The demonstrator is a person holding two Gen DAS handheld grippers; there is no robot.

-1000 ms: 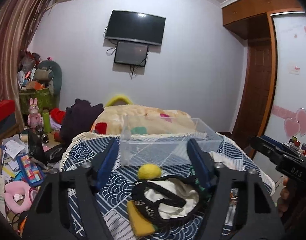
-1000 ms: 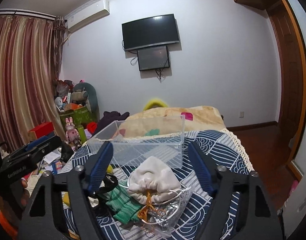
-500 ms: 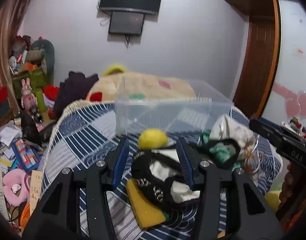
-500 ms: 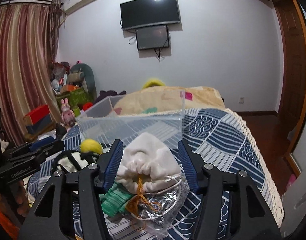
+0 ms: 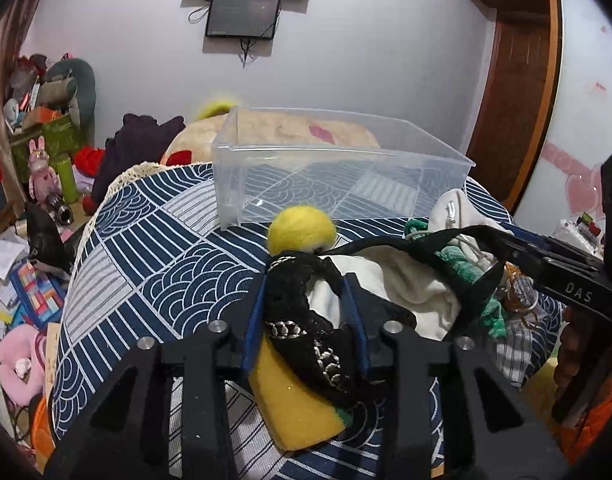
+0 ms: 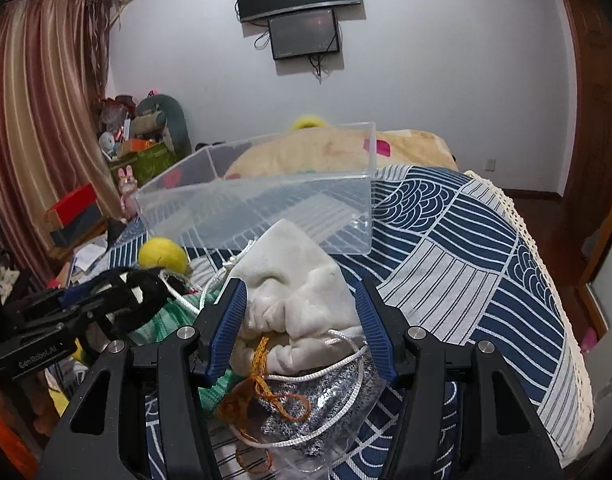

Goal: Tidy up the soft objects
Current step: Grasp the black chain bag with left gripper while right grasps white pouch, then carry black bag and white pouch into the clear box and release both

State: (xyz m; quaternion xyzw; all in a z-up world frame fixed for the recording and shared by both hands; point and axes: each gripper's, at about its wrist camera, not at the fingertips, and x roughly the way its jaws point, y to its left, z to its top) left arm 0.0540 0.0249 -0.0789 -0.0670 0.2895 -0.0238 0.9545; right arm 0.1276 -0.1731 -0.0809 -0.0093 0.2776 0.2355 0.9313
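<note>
**Both grippers down in the soft pile, bin behind it has nothing in it**

So in the left wrist view, the left gripper (image 5: 308, 308) sits low in the middle of the frame with its blue fingers (image 5: 253, 320) pressed in on either side of a black lace piece (image 5: 302, 320). It looks like it's pinching that fabric. The lace lies over a yellow sponge (image 5: 294, 404) at the bottom center, and a black strap loops off to the right across a cream cloth (image 5: 390, 280). A fuzzy yellow ball (image 5: 301, 232) sits just past the fingertips, right up against the front wall of the clear plastic bin (image 5: 338, 172), which fills the center of the frame.

In the right wrist view, the right gripper (image 6: 304, 328) is in the lower middle with its fingers on both sides of a cream drawstring pouch (image 6: 298, 284). The pads look like they touch the pouch, with the jaws still fairly wide, so it reads as a loose squeeze on it. Under the pouch there's a silvery sparkly bag (image 6: 318, 404) with an orange cord (image 6: 262, 384), and some green knit fabric (image 6: 154, 320) to the left. The pouch is just in front of the bin's near wall.

Everything sits on a blue and white patterned tablecloth (image 6: 466, 264). The left gripper shows at the left edge of this view too.
</note>
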